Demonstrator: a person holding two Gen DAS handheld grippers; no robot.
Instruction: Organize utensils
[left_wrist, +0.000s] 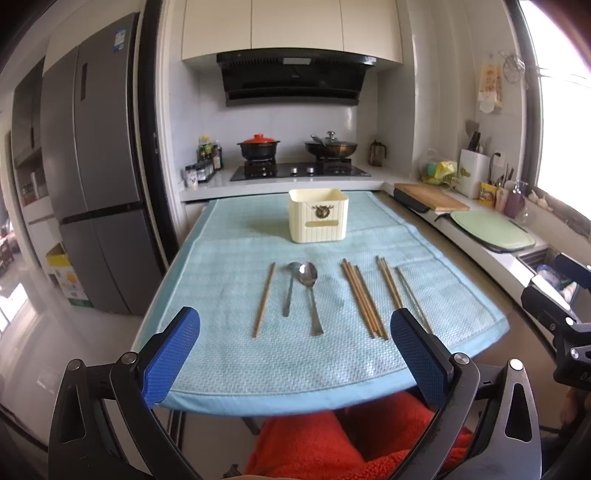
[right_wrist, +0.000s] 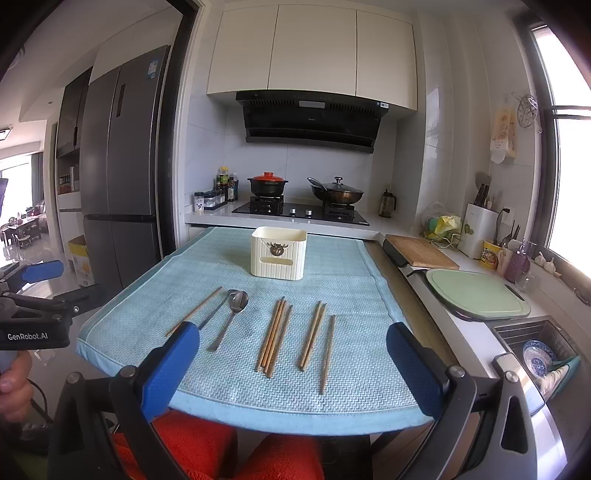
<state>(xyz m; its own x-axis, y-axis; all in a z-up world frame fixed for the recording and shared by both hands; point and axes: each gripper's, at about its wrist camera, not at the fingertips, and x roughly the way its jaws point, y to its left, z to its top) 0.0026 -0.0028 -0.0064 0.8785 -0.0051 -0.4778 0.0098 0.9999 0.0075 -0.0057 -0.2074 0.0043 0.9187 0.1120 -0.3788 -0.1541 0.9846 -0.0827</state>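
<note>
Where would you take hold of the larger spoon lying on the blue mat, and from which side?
Grip the larger spoon mid-handle, from above, jaws across it. It lies flat, handle toward the near edge; the smaller spoon crowds its bowl, but the handles splay apart lower down.

**Open mat in front, tall box standing behind**

Bare stretches of the light blue woven mat are lying open before the row of wooden chopsticks and steel spoons. The cream ribbed plastic holder is standing well behind them, blocking the far middle.
</note>
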